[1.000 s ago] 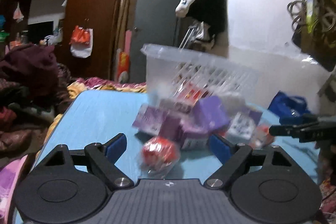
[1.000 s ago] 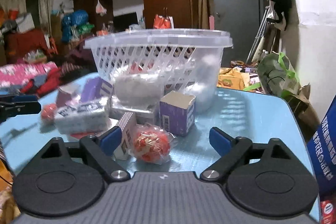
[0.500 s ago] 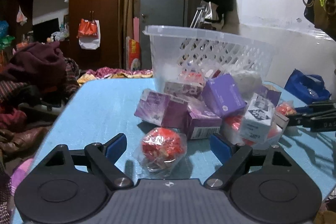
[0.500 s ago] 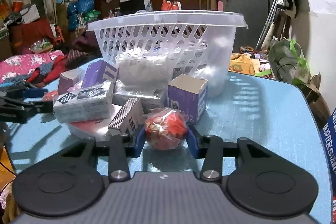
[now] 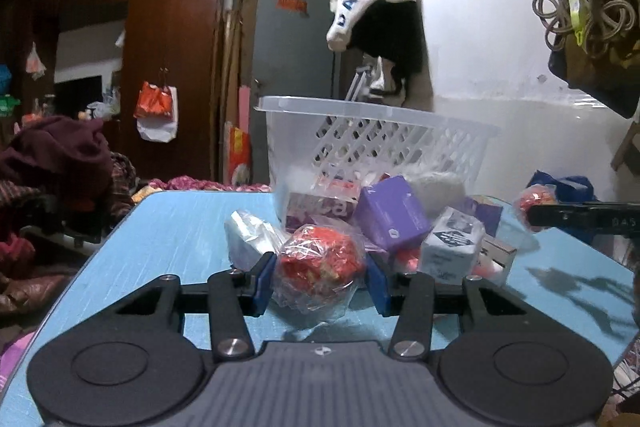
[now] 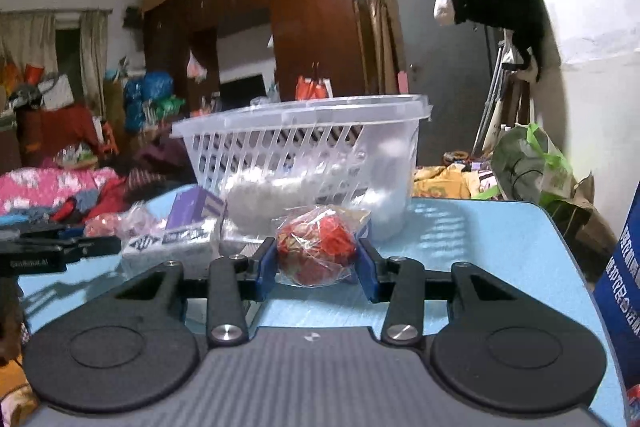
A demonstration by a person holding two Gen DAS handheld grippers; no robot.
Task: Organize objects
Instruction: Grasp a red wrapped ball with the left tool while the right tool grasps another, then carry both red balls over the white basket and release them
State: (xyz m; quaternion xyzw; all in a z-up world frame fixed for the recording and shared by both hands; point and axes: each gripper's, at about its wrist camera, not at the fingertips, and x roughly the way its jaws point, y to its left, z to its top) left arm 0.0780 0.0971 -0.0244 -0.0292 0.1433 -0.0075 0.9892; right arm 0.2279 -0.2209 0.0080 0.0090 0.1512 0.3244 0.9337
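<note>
My left gripper is shut on a red ball wrapped in clear plastic, held just above the blue table. My right gripper is shut on a second red wrapped ball, also lifted a little off the table. A clear plastic basket stands behind a pile of purple and white boxes; in the right wrist view the basket holds white bags. The right gripper with its ball shows in the left wrist view; the left gripper shows at the left of the right wrist view.
White boxes and a purple box lie left of my right gripper. A clear bag lies left of the left ball. Clothes heaps and a wardrobe are beyond the table. A blue carton stands at the right.
Both grippers closed on their red wrapped balls, the right one first, the left one within the last half second. Both balls are now lifted slightly and the views have risen.
</note>
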